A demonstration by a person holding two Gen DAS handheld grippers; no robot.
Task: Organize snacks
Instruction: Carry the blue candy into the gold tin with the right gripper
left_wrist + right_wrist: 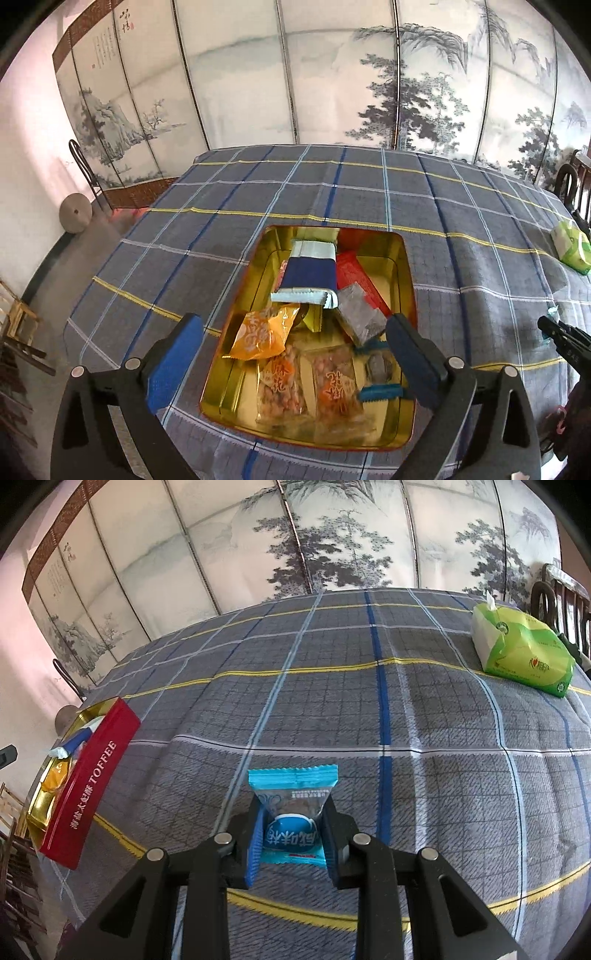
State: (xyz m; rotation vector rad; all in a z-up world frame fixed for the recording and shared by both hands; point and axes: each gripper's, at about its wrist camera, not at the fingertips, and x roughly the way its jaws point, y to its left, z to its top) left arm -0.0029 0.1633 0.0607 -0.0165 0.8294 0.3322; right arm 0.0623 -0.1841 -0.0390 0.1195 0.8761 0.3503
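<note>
A gold-lined red toffee tin [404, 280] sits on the plaid tablecloth and holds several snack packets: a blue and white one [308, 271], an orange one [264, 332], two clear nut packets [280, 384], a red one [356, 277] and a grey one [356, 308]. My left gripper [295, 354] is open and empty, hovering above the tin's near half. My right gripper [291, 830] is shut on a light blue snack packet [293, 808], low over the cloth. The tin [88, 779] is at that view's left edge. The right gripper also shows in the left wrist view [561, 332].
A green tissue pack [521, 650] lies at the table's far right; it also shows in the left wrist view [570, 247]. A painted folding screen [295, 74] stands behind the table. Dark wooden chairs [565, 602] stand at the right.
</note>
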